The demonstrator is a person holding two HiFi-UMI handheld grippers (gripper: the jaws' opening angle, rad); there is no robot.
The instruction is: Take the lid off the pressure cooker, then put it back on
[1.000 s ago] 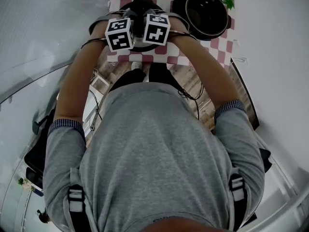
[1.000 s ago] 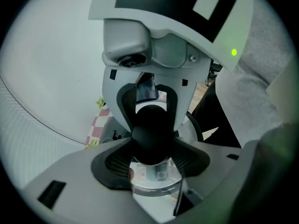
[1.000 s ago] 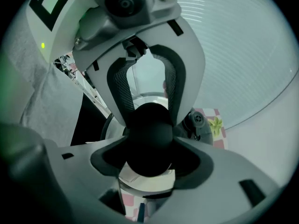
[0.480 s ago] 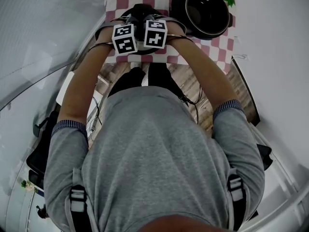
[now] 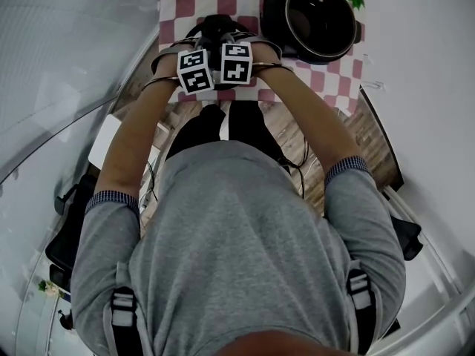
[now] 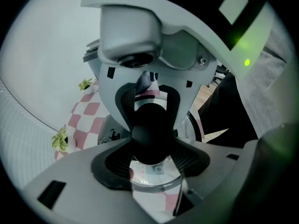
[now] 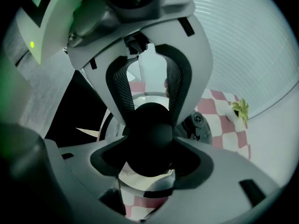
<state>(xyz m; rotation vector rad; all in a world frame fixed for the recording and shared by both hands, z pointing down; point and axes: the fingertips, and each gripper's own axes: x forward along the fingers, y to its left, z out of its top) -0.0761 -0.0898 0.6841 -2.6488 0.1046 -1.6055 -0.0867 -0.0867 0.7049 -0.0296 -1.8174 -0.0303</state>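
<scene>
The left gripper (image 6: 150,155) and the right gripper (image 7: 150,160) face each other from opposite sides, and each has its jaws closed on the same round black plastic knob (image 6: 149,129), dark ribbed pads pressed against it and the jaws held fairly wide by its girth. In the head view their marker cubes sit side by side at the end of two bare forearms, above a red-and-white chequered cloth (image 5: 326,76). On that cloth, to the right of the grippers, stands the open black round pressure cooker pot (image 5: 280,32), its dark inside uncovered. The shiny silver metal lid (image 6: 152,176) hangs under the knob, beside the pot and apart from it, over the cloth; whether it touches the cloth I cannot tell. A small black fitting (image 7: 198,122) sits on the lid near its edge. Small green plants (image 6: 60,139) stand at the cloth's far side
</scene>
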